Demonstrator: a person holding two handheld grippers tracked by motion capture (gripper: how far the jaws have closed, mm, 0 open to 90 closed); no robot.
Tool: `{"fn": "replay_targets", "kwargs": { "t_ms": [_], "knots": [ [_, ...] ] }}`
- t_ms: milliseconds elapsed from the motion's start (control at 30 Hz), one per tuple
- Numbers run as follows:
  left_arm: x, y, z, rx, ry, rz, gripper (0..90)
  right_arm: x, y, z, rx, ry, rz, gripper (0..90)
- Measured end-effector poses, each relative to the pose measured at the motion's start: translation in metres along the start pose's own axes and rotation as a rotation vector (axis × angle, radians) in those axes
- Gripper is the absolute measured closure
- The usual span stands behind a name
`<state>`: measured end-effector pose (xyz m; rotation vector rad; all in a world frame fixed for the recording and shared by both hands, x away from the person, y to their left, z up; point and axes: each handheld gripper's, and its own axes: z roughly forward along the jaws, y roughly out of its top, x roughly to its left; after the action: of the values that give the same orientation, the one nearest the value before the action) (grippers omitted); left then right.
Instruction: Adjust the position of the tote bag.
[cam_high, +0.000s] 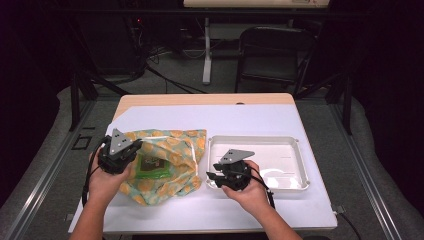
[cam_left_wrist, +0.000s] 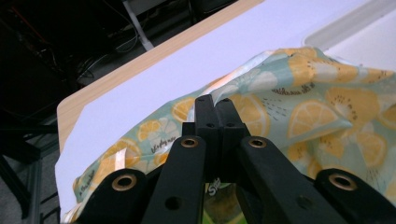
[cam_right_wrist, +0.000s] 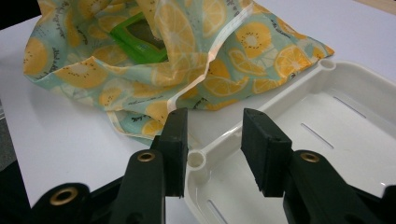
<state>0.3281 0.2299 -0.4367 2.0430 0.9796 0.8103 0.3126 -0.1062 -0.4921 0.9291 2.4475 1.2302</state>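
A green packet (cam_right_wrist: 140, 39) is seen inside the lemon-print bag (cam_high: 172, 155), whose edge is pinched by the left gripper (cam_left_wrist: 215, 105), while the right gripper (cam_right_wrist: 212, 140) is held unclenched over the white tray (cam_high: 295, 150) corner beside it.

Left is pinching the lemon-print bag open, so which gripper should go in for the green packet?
Right. The right gripper is open and free over the near-left corner of the white tray, facing the bag mouth where the green packet shows. The left gripper is shut on the bag's edge.
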Motion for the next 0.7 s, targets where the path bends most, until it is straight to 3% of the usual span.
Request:
{"fn": "replay_targets", "kwargs": {
  "t_ms": [133,333,533,700],
  "knots": [
    [0.008,0.006,0.007,-0.005,-0.032,-0.033,90.0,0.001,0.001,0.004,0.006,0.007,0.003,61.6],
    [0.013,0.011,0.010,-0.019,-0.027,-0.027,90.0,0.008,0.013,0.012,-0.007,0.013,0.003,62.5],
    [0.015,0.006,0.008,-0.037,-0.029,-0.052,90.0,0.023,0.041,0.022,-0.009,0.030,-0.041,62.2],
    [0.016,0.004,0.007,-0.048,-0.029,-0.062,90.0,0.039,0.065,0.038,-0.005,0.011,-0.123,61.4]
  ]
}}
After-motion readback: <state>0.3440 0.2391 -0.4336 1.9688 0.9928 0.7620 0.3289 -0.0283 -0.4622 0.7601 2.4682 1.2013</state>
